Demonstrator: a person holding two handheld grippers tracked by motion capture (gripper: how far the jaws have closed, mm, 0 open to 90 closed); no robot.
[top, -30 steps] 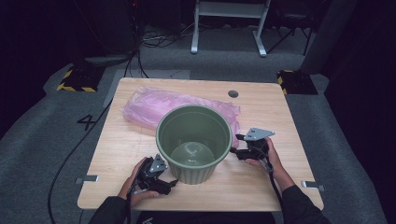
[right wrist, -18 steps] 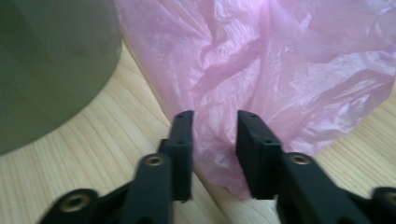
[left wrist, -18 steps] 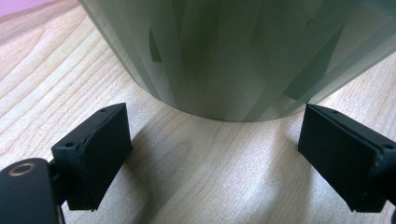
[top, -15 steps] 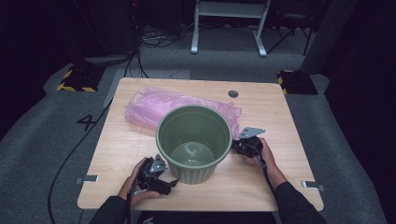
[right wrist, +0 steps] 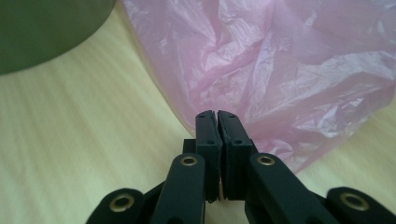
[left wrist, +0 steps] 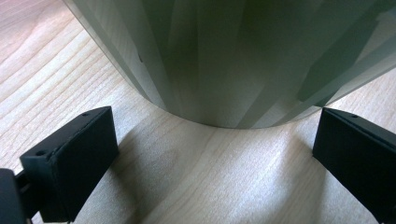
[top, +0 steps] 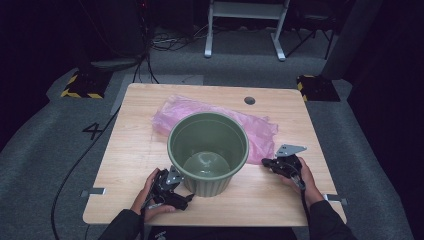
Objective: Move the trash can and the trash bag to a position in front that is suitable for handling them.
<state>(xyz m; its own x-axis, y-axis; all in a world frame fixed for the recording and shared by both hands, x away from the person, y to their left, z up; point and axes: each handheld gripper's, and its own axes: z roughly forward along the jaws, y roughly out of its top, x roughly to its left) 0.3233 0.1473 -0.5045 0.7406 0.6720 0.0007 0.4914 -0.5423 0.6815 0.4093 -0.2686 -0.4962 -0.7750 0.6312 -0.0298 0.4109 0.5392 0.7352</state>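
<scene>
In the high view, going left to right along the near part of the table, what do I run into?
Left gripper → green bucket → right gripper. The pink plastic bag lies behind the bucket and overlaps it, so it has no clear place in this order.

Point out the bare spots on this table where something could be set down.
Bare wood lies left of the green bin, between it and the table edge, along the far edge around the round hole, and at the near right corner behind the right gripper. It is crowded mid-table: the pink plastic bag spreads behind the bin, and the left gripper sits at its base.
</scene>
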